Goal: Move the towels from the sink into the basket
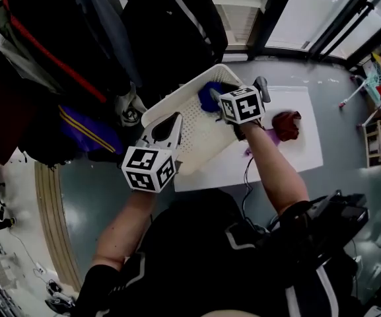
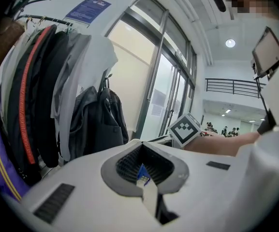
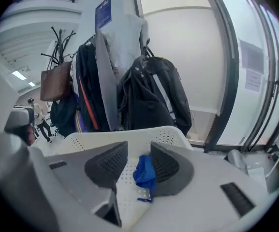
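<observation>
Hanging coats (image 1: pixel 78 58): dark garments on a rack, filling the far left of the head view.
White surface (image 1: pixel 296 157): a flat slab under the basket and the loose cloths.
Basket (image 1: pixel 197 134): white, perforated, tilted, on the surface's left end.
Left gripper (image 1: pixel 175 119): over the basket's near wall, jaws closed together, gripping no towel.
Right gripper (image 1: pixel 238 88): above the basket's far end, jaws spread apart and clamping nothing.
Blue towel (image 3: pixel 145 174): inside the basket, bunched in the gap against the right gripper's right-hand pad.
Red towel (image 1: pixel 286 124): crumpled on the surface, right of the basket.
Purple cloth (image 1: pixel 270 137): just beside the red towel, partly under the forearm.
</observation>
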`<state>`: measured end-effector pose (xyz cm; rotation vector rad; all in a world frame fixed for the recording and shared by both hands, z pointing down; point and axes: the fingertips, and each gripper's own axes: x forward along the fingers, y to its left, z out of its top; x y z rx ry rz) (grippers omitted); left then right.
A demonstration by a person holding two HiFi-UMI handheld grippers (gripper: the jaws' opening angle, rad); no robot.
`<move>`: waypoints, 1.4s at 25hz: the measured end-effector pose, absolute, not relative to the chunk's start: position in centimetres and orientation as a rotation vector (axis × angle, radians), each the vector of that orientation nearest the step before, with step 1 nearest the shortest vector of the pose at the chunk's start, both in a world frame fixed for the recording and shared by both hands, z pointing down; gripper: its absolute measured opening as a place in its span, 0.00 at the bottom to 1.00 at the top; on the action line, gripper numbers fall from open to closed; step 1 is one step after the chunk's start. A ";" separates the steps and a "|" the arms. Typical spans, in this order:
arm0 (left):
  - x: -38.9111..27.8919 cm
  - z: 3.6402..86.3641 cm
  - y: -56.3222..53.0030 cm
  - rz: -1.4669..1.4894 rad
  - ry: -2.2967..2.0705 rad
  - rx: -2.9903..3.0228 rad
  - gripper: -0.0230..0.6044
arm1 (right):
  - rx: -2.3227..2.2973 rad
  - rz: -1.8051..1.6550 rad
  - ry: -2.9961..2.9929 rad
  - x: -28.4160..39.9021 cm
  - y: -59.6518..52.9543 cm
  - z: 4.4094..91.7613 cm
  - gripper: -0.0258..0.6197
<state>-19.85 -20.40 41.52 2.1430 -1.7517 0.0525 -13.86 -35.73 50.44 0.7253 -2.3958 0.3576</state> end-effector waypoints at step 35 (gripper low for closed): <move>-20.1 35.1 -6.7 -0.093 -1.845 2.331 0.05 | 1.153 0.167 -2.779 -5.3 -15.4 35.9 0.06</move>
